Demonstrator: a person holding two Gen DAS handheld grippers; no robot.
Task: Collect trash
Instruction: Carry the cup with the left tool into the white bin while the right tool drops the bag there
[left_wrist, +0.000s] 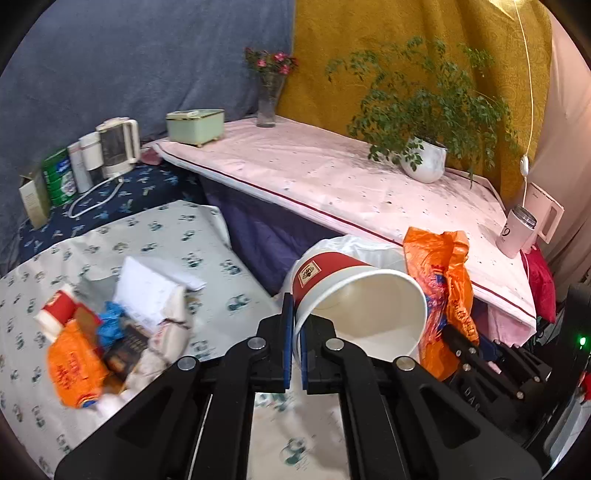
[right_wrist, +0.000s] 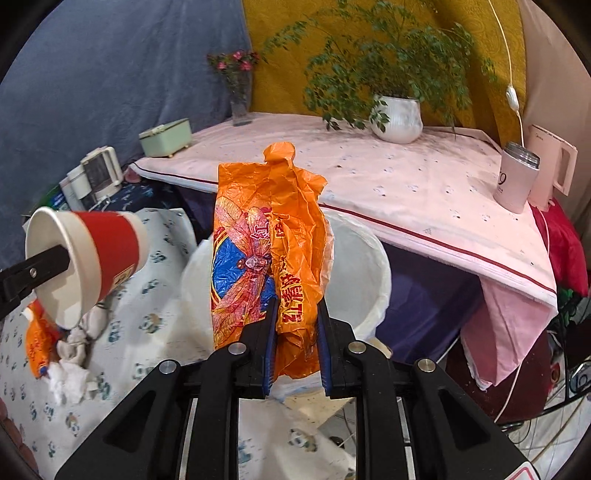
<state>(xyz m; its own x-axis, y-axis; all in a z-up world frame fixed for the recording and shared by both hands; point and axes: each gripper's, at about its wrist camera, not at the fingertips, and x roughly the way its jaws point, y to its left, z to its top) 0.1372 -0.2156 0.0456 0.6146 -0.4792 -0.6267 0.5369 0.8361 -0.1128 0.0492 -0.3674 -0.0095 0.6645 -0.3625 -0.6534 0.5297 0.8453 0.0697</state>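
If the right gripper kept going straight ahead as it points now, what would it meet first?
Probably the white-lined trash bin, just behind the orange wrapper that the right gripper holds; depth is uncertain.

— We see a smooth, matt paper cup (left_wrist: 354, 295) at our two o'clock.
— And crinkled, glossy orange plastic bag (right_wrist: 273, 243) at twelve, over our cotton-looking panda-print cloth (left_wrist: 207, 236).

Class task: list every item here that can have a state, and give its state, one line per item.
left gripper: shut on the cup's rim
paper cup: held, tipped sideways, empty
right gripper: shut on the wrapper
orange wrapper: held upright, crumpled
white bin: open, bag-lined
trash pile: uncollected
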